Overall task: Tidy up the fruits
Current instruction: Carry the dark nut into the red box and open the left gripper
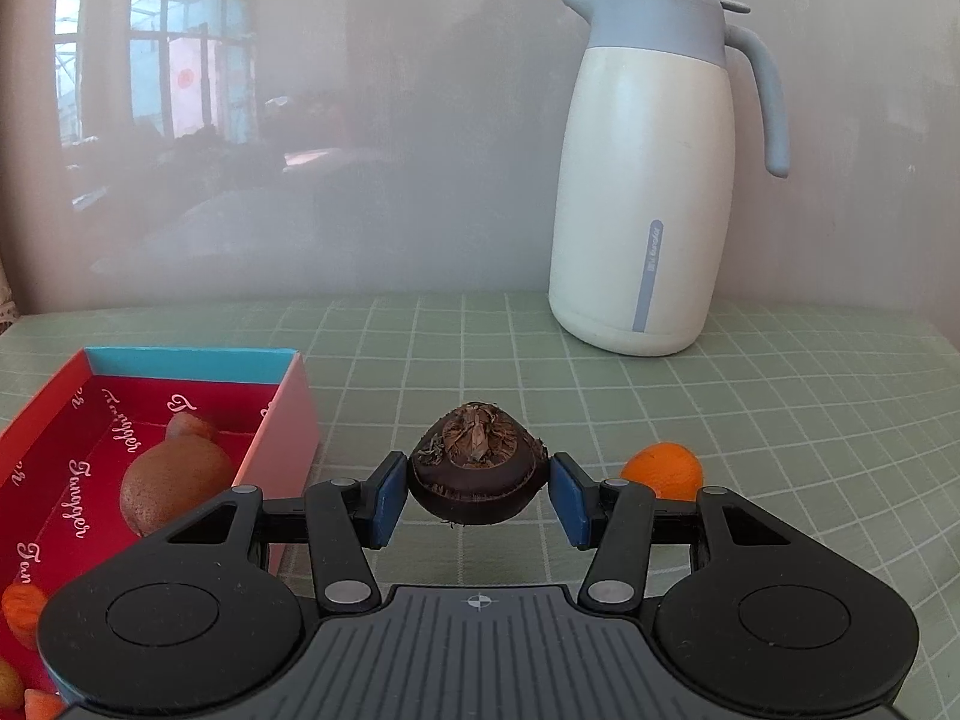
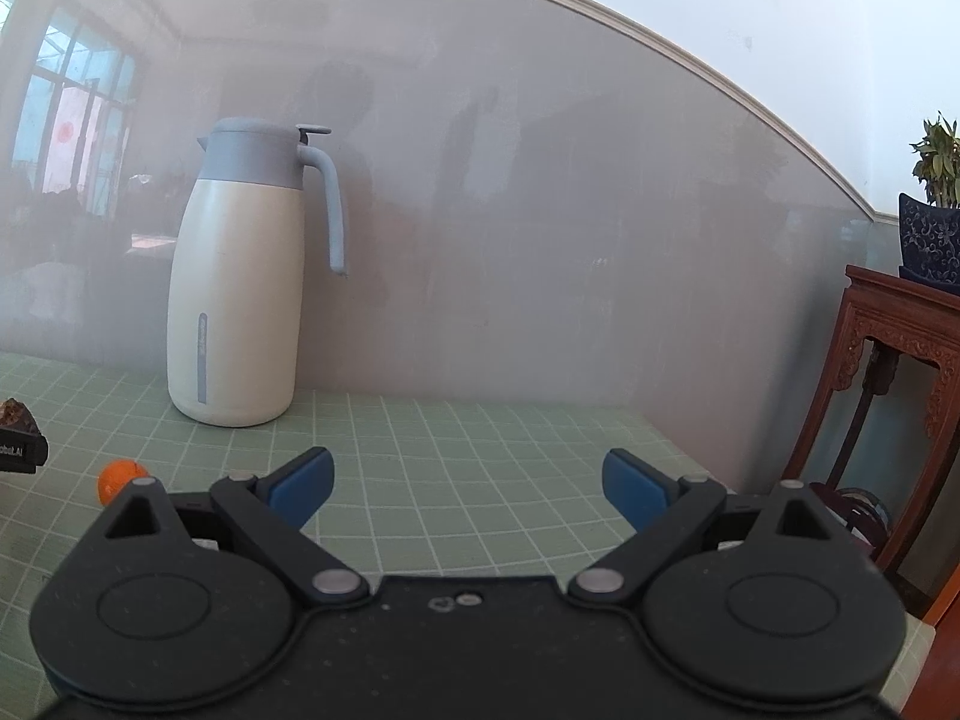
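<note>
Dark-brown water chestnut [image 1: 478,471] sits pinched between the left gripper [image 1: 478,498] fingers; right gripper [image 2: 469,486] fingers spread.

Ahead of you a glossy grey wall panel [image 2: 540,228] rises behind the worktop [image 2: 480,450] with its green checked cloth, and it mirrors a bright window [image 1: 174,54]. Above its pale curved trim the wall turns white. To your right stands a carved dark wooden stand [image 2: 888,360] carrying a potted plant [image 2: 936,168].
</note>
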The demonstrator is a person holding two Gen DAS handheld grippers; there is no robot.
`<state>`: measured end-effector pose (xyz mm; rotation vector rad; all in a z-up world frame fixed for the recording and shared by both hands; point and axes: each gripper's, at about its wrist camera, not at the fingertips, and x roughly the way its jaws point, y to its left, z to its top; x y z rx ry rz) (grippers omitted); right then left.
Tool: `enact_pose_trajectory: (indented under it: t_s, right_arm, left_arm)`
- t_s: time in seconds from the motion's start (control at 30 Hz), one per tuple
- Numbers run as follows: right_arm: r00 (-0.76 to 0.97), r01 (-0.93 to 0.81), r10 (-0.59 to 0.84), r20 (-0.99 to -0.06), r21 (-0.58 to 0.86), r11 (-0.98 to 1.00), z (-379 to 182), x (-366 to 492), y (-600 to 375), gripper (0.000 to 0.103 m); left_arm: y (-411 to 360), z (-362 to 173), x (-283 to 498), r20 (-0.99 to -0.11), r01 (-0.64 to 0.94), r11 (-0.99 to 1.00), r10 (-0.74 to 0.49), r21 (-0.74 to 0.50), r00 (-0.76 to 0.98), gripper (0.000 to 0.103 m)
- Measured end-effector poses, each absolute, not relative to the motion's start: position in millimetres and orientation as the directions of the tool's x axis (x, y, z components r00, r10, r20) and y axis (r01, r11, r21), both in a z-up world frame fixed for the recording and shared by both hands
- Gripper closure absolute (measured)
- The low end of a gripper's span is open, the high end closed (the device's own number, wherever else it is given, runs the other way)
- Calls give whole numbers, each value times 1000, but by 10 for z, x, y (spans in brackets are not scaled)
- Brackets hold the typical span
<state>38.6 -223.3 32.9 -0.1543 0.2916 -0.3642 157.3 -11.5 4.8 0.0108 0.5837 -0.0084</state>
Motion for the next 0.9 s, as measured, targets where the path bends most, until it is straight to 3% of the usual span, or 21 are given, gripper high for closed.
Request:
enact_pose_trajectory:
  t_s: [0.9]
  right_arm:
    - [906, 295, -343, -249, -211, 932, 333, 402, -2078, 7]
  left_arm:
    - [188, 287, 1406, -489, -58, 998, 42, -18, 871, 52]
